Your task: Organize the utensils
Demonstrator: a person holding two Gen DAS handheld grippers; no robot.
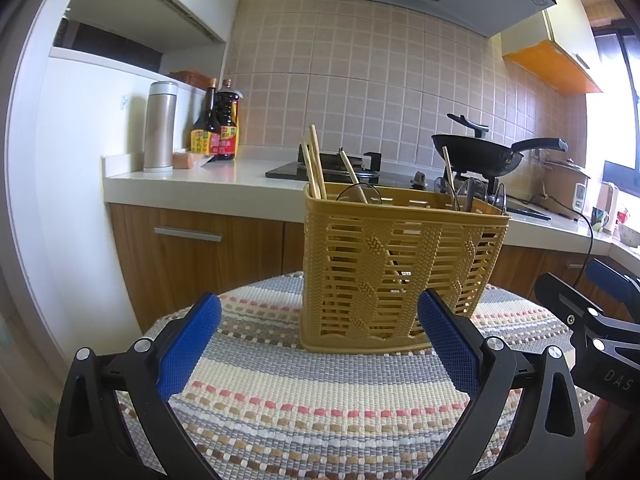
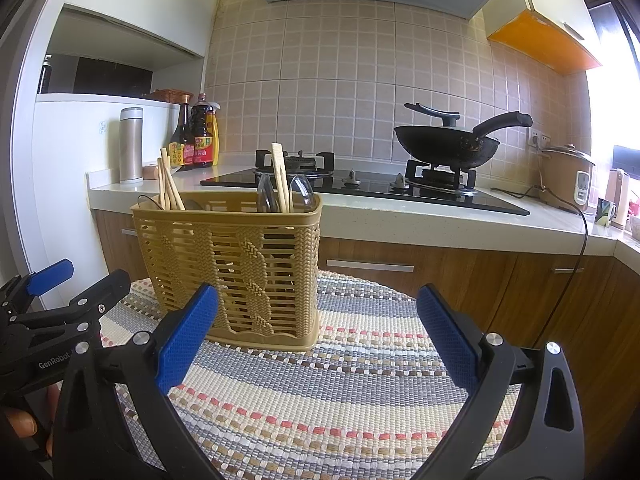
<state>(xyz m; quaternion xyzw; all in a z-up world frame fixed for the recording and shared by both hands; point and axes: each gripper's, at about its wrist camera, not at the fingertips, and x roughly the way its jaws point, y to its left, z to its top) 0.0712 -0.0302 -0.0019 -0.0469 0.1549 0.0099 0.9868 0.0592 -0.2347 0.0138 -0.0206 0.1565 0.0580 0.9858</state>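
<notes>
1. Left tool (image 1: pixel 319 322): its blue-padded fingers (image 1: pixel 188 346) stand wide apart with nothing between them, low over the woven mat (image 1: pixel 320 408). The right-hand finger overlaps the near lower corner of the basket (image 1: pixel 396 264) in this view; contact cannot be confirmed.
2. Right tool (image 2: pixel 318 322): spread wide, gripping nothing, also above the mat. Its left finger sits just in front of the basket's near lower edge; whether they touch cannot be told.
3. Each tool appears at the edge of the other's view, so the two sit side by side on the near side of the basket.
4. The mat is round, striped in cream, grey, brown and pink, and covers the small surface under the basket.
5. The basket is yellow-brown slatted plastic and stands upright on the mat's far half.
6. In the basket: wooden chopsticks (image 2: pixel 167 184) lean at its left end, another pair (image 2: pixel 280 178) stands toward the right end, and clear plastic spoons (image 2: pixel 302 196) stand bowl-up beside that pair.
7. Behind the basket runs a white worktop (image 2: pixel 400 216) over wooden cabinets, carrying a black gas hob (image 2: pixel 360 184).
8. A black wok (image 2: pixel 448 146) rests on the hob's right burner, behind and right of the basket.
9. Behind and left of the basket stand a steel flask (image 2: pixel 131 146) and two dark sauce bottles (image 2: pixel 192 140).
10. A rice cooker (image 2: pixel 566 176) sits far right of the basket.
</notes>
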